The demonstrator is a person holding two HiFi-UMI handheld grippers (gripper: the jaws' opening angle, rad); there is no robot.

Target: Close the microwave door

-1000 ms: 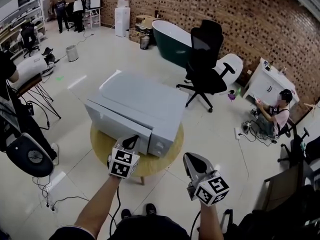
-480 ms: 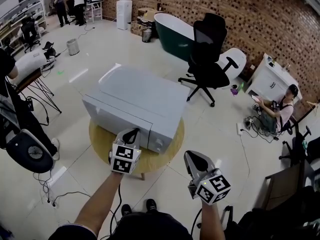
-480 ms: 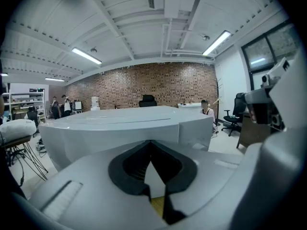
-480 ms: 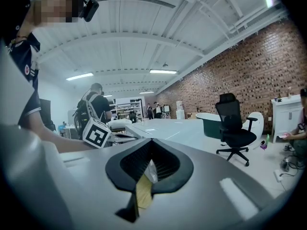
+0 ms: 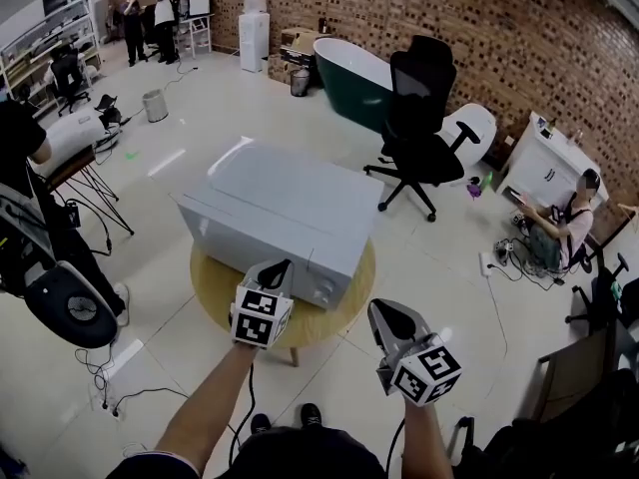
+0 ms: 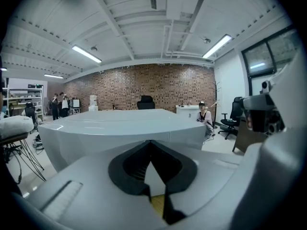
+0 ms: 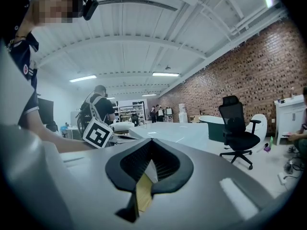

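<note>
A white microwave (image 5: 290,208) stands on a round wooden table (image 5: 344,312), and its door lies flush with the front. My left gripper (image 5: 279,266) is shut and empty, its tip at the door's lower front near the control panel. From the left gripper view the microwave (image 6: 129,128) fills the space just beyond the jaws of that gripper (image 6: 154,176). My right gripper (image 5: 384,313) hangs shut and empty to the right of the table, off the microwave. The right gripper view shows the microwave's top (image 7: 182,131) and the left gripper's marker cube (image 7: 98,132).
A black office chair (image 5: 424,118) and a dark green bathtub (image 5: 354,78) stand behind the table. One person sits on the floor at the right (image 5: 559,233) by a white cabinet (image 5: 544,158); another stands at the left (image 5: 20,158). Cables (image 5: 110,367) trail over the floor.
The microwave door, ajar a second ago, now sits flush with the front. My left gripper has moved forward and right with it. The right gripper has barely moved.
</note>
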